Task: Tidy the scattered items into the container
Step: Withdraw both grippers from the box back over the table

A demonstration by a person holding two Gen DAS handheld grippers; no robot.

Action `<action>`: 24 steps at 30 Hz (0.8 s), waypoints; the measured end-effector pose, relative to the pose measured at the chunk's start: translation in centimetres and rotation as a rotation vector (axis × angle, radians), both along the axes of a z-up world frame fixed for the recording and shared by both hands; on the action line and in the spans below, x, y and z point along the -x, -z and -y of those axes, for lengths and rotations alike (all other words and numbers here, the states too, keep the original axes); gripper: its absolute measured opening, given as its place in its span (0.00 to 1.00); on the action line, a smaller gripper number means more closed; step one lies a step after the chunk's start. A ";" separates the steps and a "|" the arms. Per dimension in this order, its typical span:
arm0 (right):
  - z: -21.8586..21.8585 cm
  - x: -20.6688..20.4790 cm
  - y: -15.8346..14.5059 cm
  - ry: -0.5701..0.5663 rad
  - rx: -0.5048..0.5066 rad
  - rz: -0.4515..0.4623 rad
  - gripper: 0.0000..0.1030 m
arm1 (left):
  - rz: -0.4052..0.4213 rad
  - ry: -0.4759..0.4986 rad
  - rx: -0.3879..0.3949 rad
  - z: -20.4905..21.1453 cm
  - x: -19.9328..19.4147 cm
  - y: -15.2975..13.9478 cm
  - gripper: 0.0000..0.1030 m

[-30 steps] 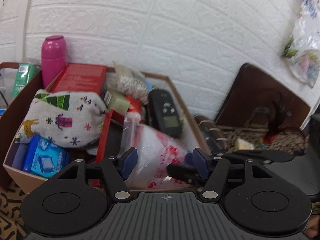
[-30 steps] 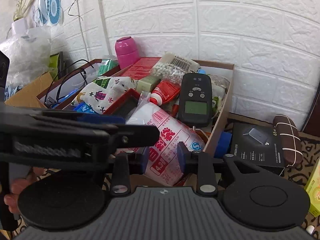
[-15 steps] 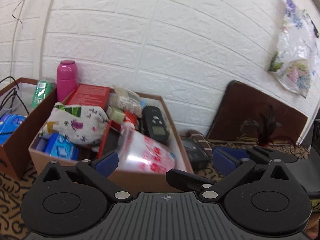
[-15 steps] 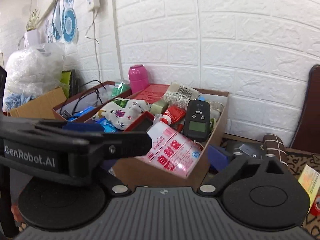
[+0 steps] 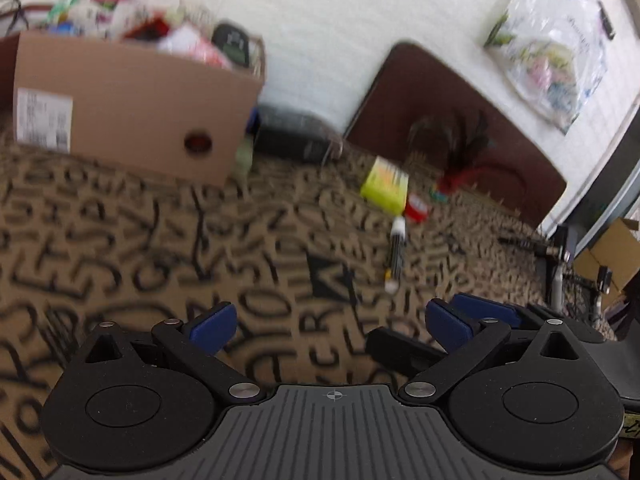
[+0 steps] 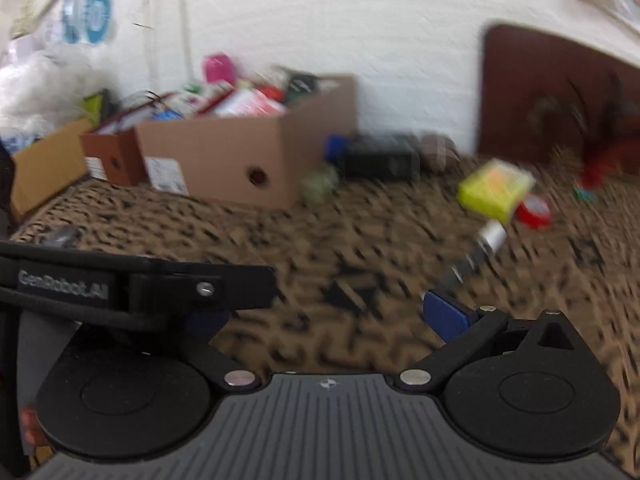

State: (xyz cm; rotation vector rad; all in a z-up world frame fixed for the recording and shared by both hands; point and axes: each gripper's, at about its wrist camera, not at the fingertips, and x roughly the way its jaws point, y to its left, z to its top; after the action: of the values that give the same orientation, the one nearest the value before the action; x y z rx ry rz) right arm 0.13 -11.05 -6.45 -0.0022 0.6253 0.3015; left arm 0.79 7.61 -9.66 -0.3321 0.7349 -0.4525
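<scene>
Cardboard box (image 5: 132,104), already crammed, now sits upper left; both the left gripper (image 5: 328,320) and right gripper (image 6: 328,316) have just spread wide, empty, pulled back toward the marker pen (image 5: 397,252) lying mid-right.

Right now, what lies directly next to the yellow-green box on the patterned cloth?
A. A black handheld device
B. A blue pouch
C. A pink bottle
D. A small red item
D: the small red item sits against the lower right corner of the yellow-green box on the patterned cloth; what it is, the blur hides.
</scene>
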 end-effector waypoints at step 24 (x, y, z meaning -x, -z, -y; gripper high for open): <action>13.3 -4.3 4.9 0.403 0.064 -0.059 0.80 | 0.077 0.150 -0.246 14.8 -8.5 2.7 0.63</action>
State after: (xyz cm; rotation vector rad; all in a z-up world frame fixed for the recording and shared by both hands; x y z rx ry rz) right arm 4.40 -24.37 -11.32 0.0706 0.6781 -0.1086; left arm 9.29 -7.21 -12.34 -0.0282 0.7343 -0.5075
